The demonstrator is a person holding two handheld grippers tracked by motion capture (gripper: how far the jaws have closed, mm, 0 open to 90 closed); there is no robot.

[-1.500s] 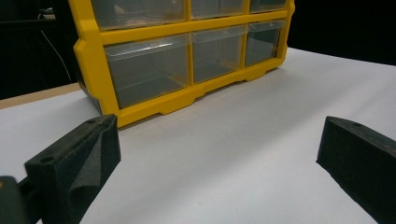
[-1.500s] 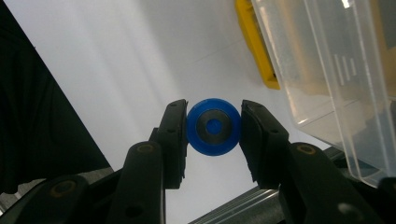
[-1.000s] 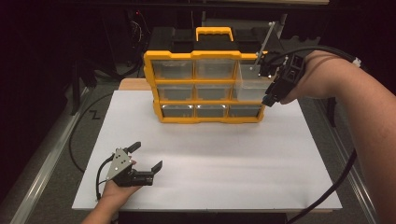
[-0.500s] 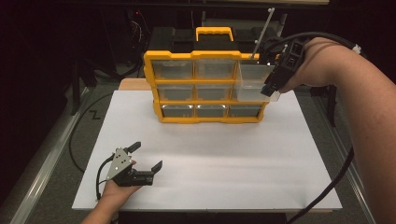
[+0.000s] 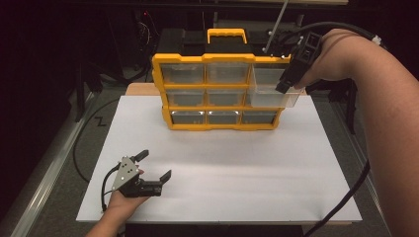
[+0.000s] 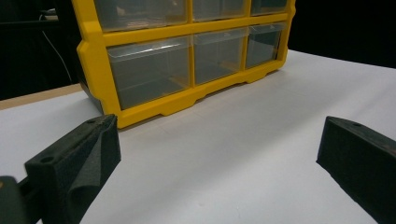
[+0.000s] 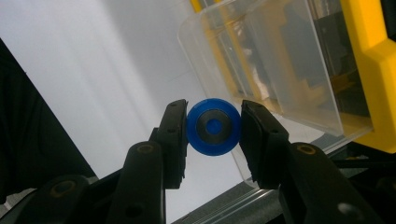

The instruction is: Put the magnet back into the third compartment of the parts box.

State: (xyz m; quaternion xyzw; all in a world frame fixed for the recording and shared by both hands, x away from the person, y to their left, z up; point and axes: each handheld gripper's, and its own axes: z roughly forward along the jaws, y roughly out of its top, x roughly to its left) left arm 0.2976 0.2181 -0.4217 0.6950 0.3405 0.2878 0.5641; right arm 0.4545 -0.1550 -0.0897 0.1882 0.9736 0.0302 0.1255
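Observation:
A yellow organizer (image 5: pixel 217 91) with clear drawers stands at the back of the white table (image 5: pixel 222 168). Its top right drawer (image 5: pixel 272 91) is pulled out. My right gripper (image 5: pixel 289 81) hovers over that open drawer, pointing down. In the right gripper view its jaws are shut on a blue round disc (image 7: pixel 214 127) with a grey centre, beside the clear drawer (image 7: pixel 280 65). My left gripper (image 5: pixel 153 165) rests on the table near the front left, held by a hand, jaws open and empty. In the left gripper view the gripper (image 6: pixel 219 158) faces the organizer's bottom row (image 6: pixel 187 60).
Black cables trail off the table's left and right sides. A metal rail runs along the left floor edge. A dark box and a thin rod stand behind the organizer. White tabletop stretches between the left gripper and the organizer.
My right gripper has risen a little and shifted over the open top right drawer, still holding the disc. The left gripper has stayed where it was.

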